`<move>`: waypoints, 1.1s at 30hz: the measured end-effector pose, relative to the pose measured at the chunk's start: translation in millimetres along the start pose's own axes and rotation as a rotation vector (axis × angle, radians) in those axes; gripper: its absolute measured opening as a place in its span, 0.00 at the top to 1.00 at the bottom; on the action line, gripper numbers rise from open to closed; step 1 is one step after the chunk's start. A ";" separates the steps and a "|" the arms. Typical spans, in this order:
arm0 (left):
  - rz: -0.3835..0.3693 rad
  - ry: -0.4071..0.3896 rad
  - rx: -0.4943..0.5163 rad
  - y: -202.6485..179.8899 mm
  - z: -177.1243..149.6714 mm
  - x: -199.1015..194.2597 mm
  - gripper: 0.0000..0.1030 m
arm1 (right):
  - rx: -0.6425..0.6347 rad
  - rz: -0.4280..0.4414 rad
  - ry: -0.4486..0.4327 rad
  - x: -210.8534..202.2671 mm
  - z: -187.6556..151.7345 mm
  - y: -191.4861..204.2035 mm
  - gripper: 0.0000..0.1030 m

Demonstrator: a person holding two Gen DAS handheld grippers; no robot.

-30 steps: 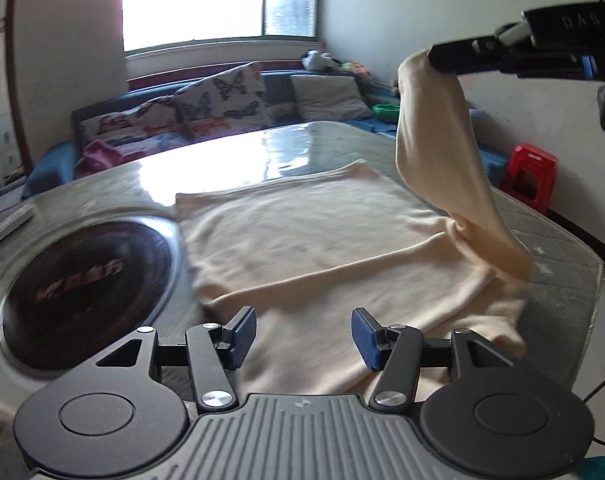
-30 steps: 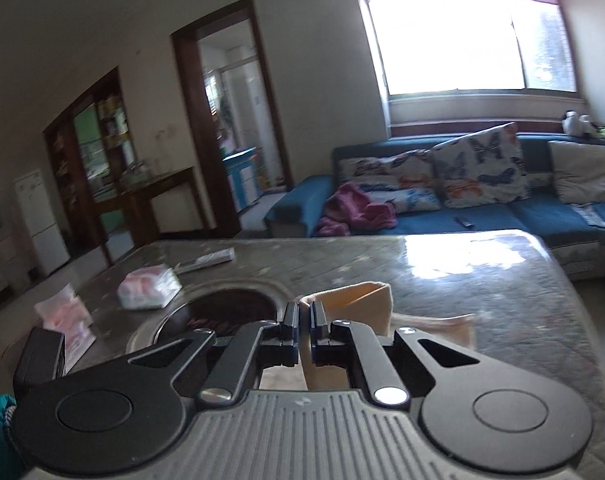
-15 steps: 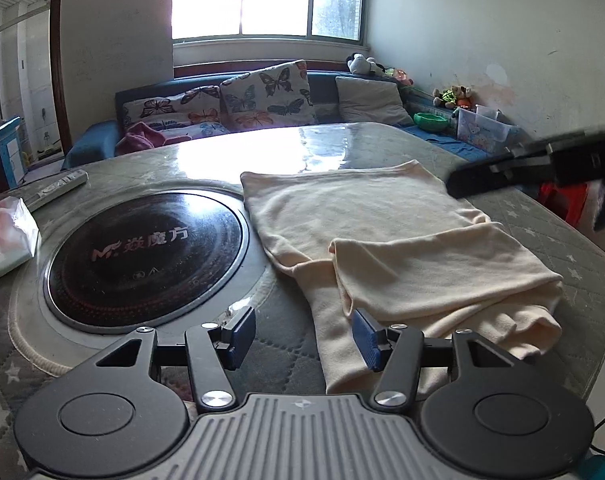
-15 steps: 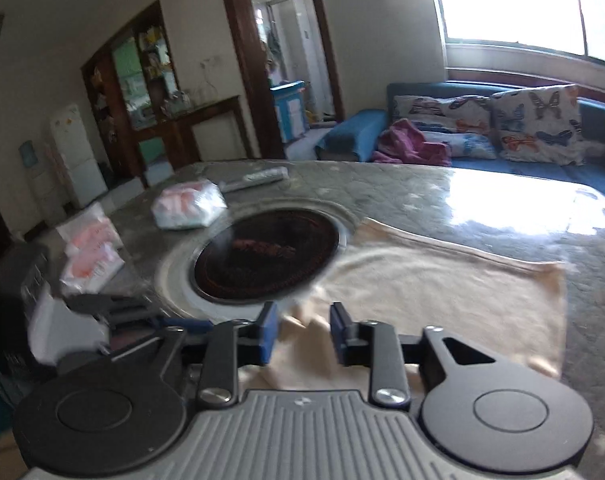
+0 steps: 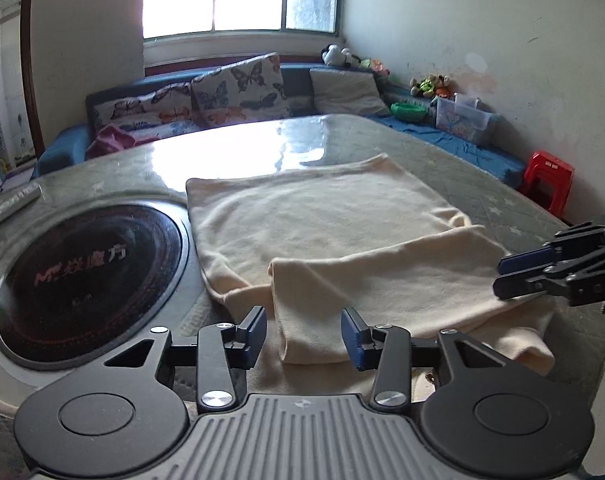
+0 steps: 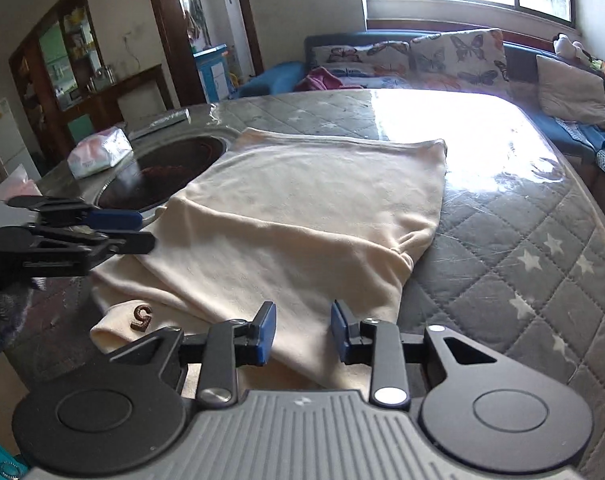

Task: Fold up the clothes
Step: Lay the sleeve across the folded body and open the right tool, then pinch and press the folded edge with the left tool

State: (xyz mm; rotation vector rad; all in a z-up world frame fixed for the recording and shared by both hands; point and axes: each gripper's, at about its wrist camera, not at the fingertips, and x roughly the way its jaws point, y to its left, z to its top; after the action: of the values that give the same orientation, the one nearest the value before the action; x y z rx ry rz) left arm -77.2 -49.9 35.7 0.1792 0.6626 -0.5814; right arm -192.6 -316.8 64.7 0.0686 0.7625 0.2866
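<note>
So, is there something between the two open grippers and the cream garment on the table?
No, nothing visible. The left gripper and the right gripper are both open right at the near edge of the cream garment, and only its own folded layer lies before them.

garment: cream top (image 5: 322, 216) (image 6: 310, 208) of soft knit cloth
state: lying flat, one sleeve folded across the body
sleeve: a long band (image 5: 382, 280) crossing the near part of the body, its end near the left edge
marking: a small brown "5" (image 6: 141, 317) on a cream corner at the near edge, seen in the right wrist view
pose: spread out, far hem straight, near edge bunched in a few soft folds
place: on the quilted grey table cover, its left edge beside the round dark cooktop and partly over its rim
</note>
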 end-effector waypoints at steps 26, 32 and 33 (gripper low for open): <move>-0.015 0.006 0.028 -0.9 22.0 -9.3 0.64 | -0.125 -0.032 -0.008 18.6 2.6 -0.5 0.71; -0.042 0.057 0.129 -11.6 11.1 18.7 0.66 | -0.210 -0.040 -0.008 11.0 -7.3 12.9 0.70; -0.038 0.049 0.149 -13.3 8.2 17.2 0.65 | -0.233 -0.047 -0.008 9.2 -10.0 15.6 0.70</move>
State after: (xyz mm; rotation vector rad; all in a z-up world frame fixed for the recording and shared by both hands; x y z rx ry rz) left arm -69.4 -71.4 31.7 0.3217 0.6714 -0.6655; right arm -196.8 -299.7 53.8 -0.1675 0.7170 0.3288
